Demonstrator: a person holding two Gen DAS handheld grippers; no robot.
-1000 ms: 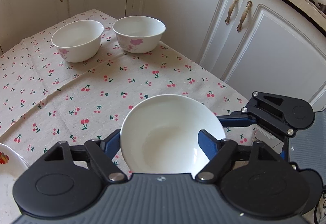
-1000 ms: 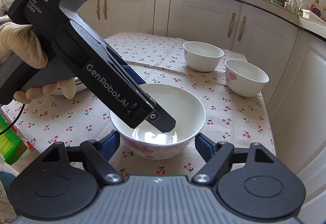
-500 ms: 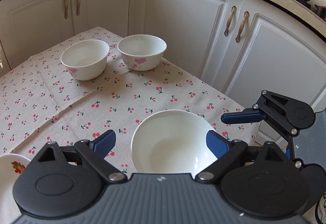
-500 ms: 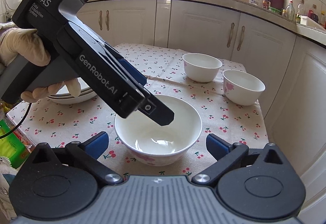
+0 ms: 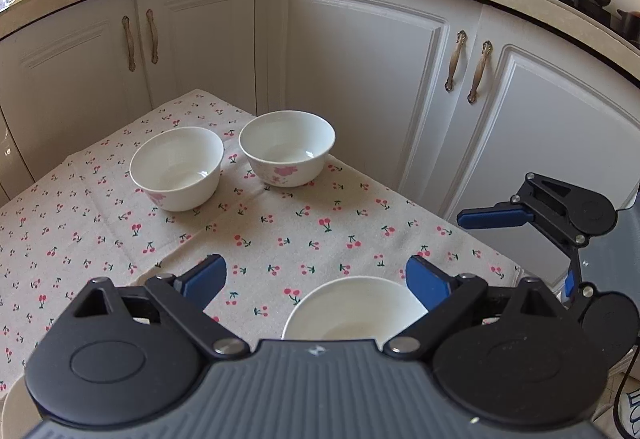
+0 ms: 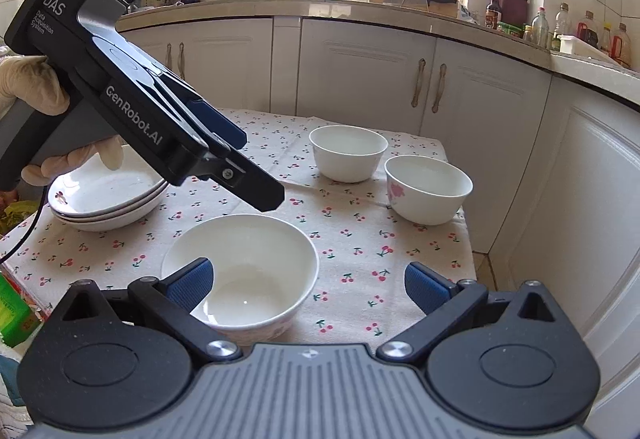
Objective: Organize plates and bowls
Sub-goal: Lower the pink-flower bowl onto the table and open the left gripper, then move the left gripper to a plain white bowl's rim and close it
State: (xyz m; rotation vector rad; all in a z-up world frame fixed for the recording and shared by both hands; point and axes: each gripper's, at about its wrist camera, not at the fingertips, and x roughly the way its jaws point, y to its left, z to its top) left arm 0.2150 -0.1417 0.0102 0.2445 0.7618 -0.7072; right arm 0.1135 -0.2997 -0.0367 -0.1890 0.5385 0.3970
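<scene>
- The left gripper has its jaws standing well apart with nothing between the blue pads; they have just been opening, and the near bowl sits below and a little to their right, free of both.
- The right gripper is also spread wide, having just been opening; its left pad shows in front of the same near bowl's rim, but I cannot tell whether it touches, and nothing is clamped.
- That near bowl rests upright on the cherry-print cloth close to the table's front edge.
- Two more bowls stand side by side toward the far corner, just beside each other (each with a pink flower on its wall).
- A stack of plates sits at the left, beneath the gloved hand that holds the left tool.
- Handling, as I judge it: glazed ceramic, stiff, moderately heavy, slick and chippable. The surest hold is across the rim wall, one pad inside and one outside, with the bowl set down gently when nesting into another.
</scene>
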